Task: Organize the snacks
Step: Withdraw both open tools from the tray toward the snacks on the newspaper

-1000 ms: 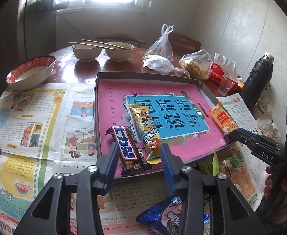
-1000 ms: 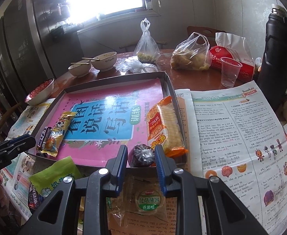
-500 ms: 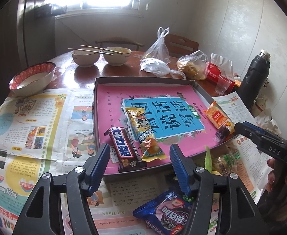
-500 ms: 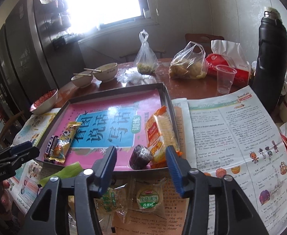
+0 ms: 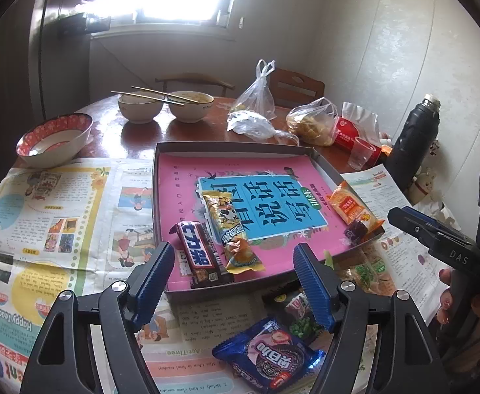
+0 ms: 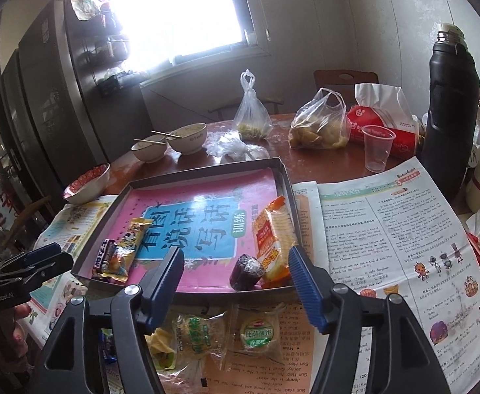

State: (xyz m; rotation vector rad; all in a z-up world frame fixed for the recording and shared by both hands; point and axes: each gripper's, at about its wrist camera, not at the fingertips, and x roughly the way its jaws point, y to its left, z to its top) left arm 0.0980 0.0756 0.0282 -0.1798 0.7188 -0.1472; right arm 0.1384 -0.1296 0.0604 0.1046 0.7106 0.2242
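Both pairs of blue ribbed fingers stand apart with nothing clamped between them. The left gripper (image 5: 233,282) has just been spreading its jaws, and they hang empty above the near edge of the shallow grey tray (image 5: 236,146). Framed between them, but lying free on the tray's pink liner, is a dark chocolate bar (image 5: 200,254), and touching its right side a yellow cartoon snack packet (image 5: 230,229).

The right gripper (image 6: 235,284) has likewise just been opening, and it too is empty. It hangs over the tray's near right corner, where a small dark wrapped sweet (image 6: 244,271) rests against an orange cracker pack (image 6: 272,236) that lies along the tray's right wall.

In front of the tray, on the newspaper (image 6: 387,229) that covers this end of the table, more snacks lie loose: a blue and pink cookie packet (image 5: 267,358) nearest the left gripper, a clear wrapper with a round green label (image 6: 256,330) under the right gripper, and beside that another clear packet with green print (image 6: 195,335).

Beyond the tray, on bare wood, stand two pale bowls (image 5: 164,106) with chopsticks (image 5: 154,95) laid across them, and a red-rimmed bowl (image 5: 54,139) off the tray's far left corner. Right of the tray's far side are tied plastic bags (image 6: 318,123), a clear plastic cup (image 6: 377,147) and a tall black flask (image 6: 451,105).
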